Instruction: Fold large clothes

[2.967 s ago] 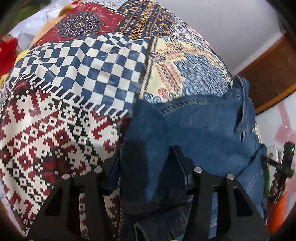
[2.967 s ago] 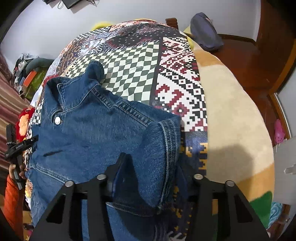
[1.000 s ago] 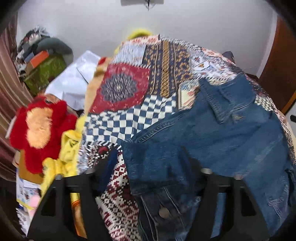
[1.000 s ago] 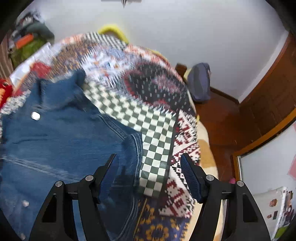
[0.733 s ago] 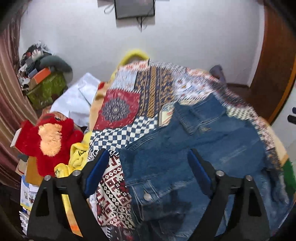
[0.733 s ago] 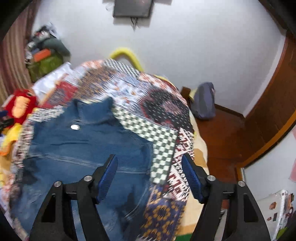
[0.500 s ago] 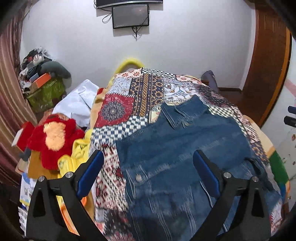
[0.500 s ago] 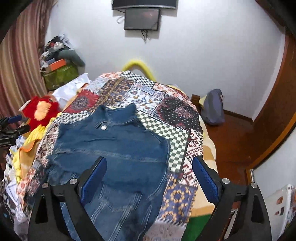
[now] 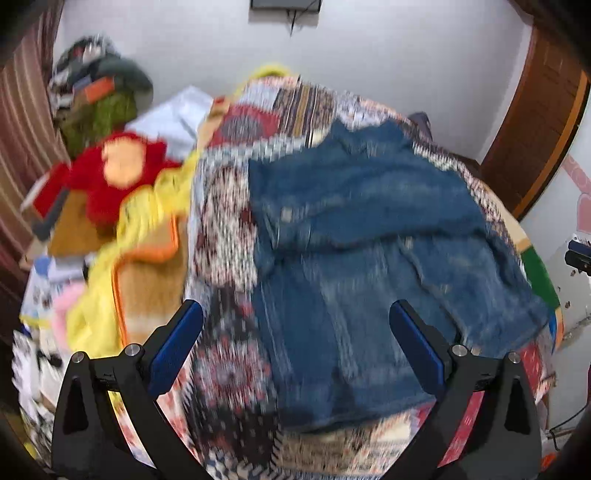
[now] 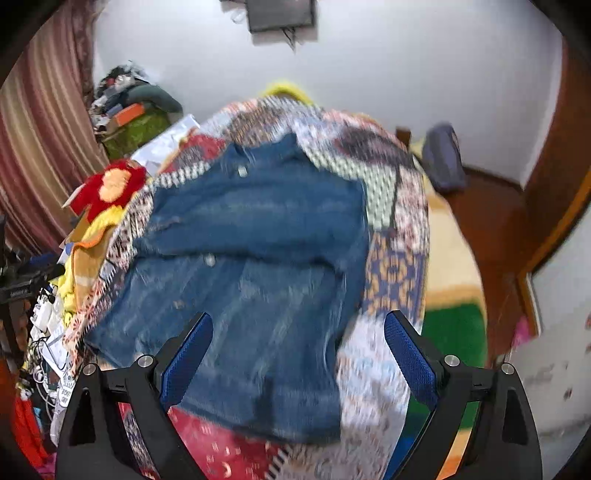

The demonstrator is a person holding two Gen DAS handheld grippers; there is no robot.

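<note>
Where a white wall meets a striped curtain (image 10: 40, 147) on the left and dark wooden panelling (image 9: 539, 110) on the right, a bed covered in a patchwork quilt (image 10: 391, 266) of red, white and blue patterns fills the room; both views are blurred. At the far left a heap of clutter (image 10: 136, 107) sits against the wall, and nearer, beside the bed's left edge, lie a red plush toy (image 9: 118, 173) and some yellow cloth (image 9: 147, 206). A small dark screen (image 10: 280, 14) hangs on the wall above the head of the bed. In the middle, a blue denim jacket (image 9: 369, 240) lies spread on the quilt, collar toward the wall, its upper part folded across its body. To the right a grey bag (image 10: 443, 158) rests on the wooden floor beside the bed, and a green patch shows at the quilt's right edge. The left gripper (image 9: 295, 332) hovers over the jacket's lower hem, its blue-padded jaws spread wide and empty. The right gripper (image 10: 299, 339) hangs likewise above the jacket's lower right side, jaws wide apart, gripping nothing.
</note>
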